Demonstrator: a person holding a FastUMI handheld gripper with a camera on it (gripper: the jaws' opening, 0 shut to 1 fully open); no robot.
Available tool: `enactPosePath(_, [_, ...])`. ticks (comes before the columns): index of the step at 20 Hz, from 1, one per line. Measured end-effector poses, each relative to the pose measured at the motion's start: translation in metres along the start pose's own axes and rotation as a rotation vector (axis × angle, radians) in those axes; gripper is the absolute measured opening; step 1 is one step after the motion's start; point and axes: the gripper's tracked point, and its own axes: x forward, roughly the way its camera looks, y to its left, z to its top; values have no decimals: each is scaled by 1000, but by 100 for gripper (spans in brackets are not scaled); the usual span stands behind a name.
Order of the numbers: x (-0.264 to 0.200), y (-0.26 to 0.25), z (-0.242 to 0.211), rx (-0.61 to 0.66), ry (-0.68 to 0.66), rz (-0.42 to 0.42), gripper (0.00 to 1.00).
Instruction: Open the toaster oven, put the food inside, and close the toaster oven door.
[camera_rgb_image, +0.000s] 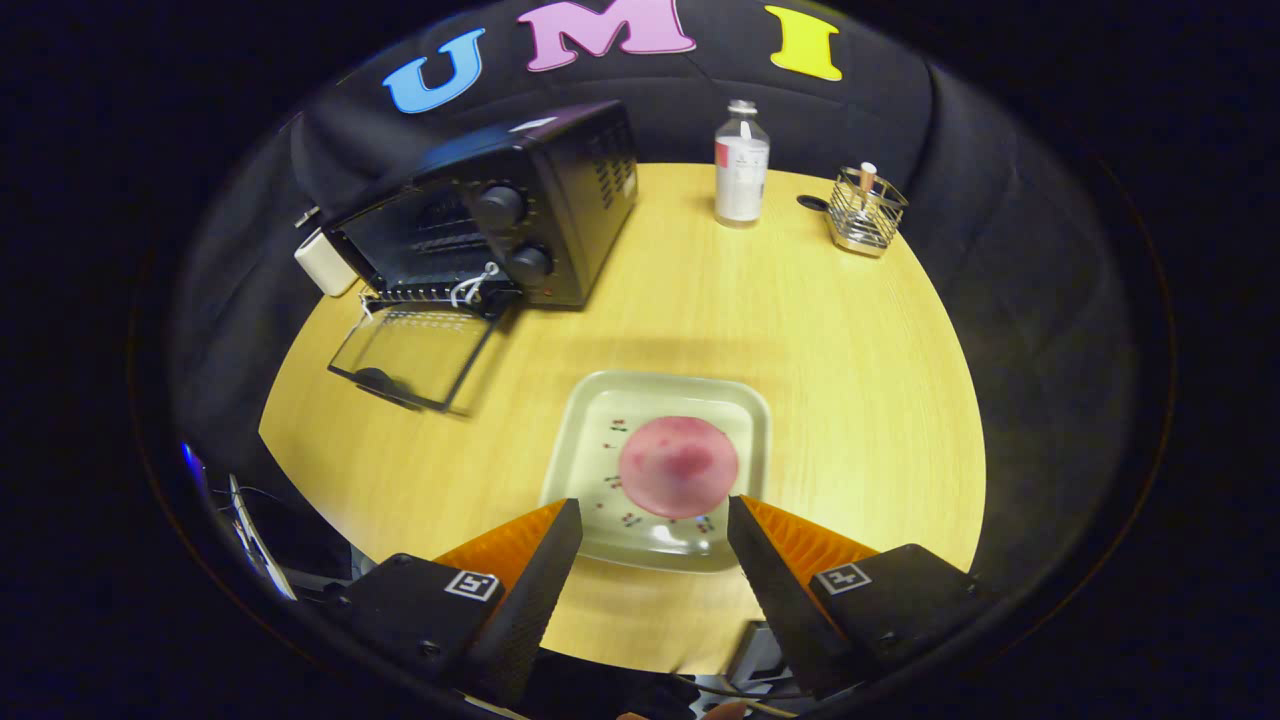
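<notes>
A black toaster oven (500, 215) stands at the far left of the round wooden table, its glass door (415, 355) folded down flat onto the tabletop so the wire rack inside shows. A pink round piece of food (678, 466) lies on a pale square plate (590, 420) just ahead of my fingers. My gripper (655, 520) hovers above the near edge of the plate, open, with nothing between the fingers. The food sits slightly beyond the gap between the fingertips.
A clear bottle with a white label (741, 165) and a wire basket holding a small item (866, 210) stand at the table's far side. A white block (325, 262) sits left of the oven. Bare tabletop (860, 380) lies right of the plate.
</notes>
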Motion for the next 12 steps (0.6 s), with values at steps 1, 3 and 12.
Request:
enactPosePath(1, [3, -11, -2, 13, 19, 1, 98])
enactPosePath(3, [11, -30, -4, 39, 59, 7, 97])
enactPosePath(12, [62, -46, -22, 165, 286, 141, 50])
